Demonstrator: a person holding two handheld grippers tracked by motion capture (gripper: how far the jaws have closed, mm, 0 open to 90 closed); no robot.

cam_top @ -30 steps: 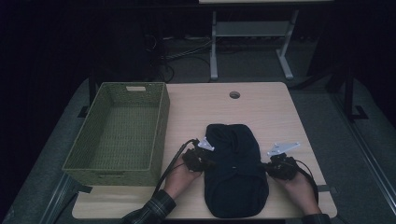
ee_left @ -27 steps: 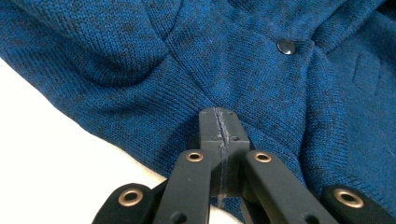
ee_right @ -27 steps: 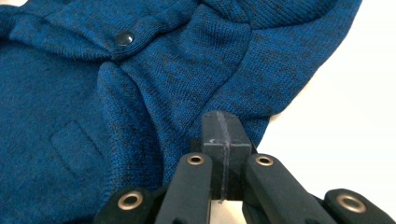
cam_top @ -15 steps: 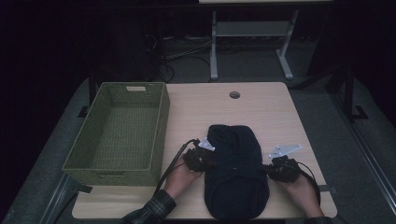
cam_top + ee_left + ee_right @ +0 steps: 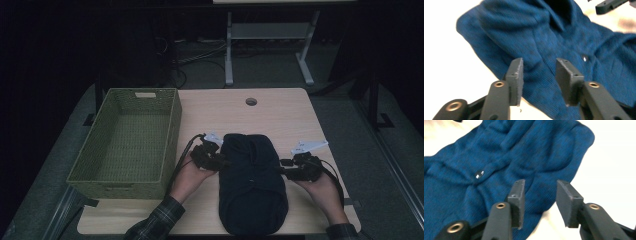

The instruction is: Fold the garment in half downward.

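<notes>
My blue knit shirt [image 5: 252, 185] lies folded into a long bundle on the table's near half, its length running away from me and its near end at the table edge. It has a small button [image 5: 479, 174] on the front placket, and the fabric is rumpled in soft creases.

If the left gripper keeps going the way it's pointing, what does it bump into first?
Most likely the blue garment. The left gripper points straight at its folded edge, its jaws just opened with nothing between them. How near it is cannot be told.
</notes>
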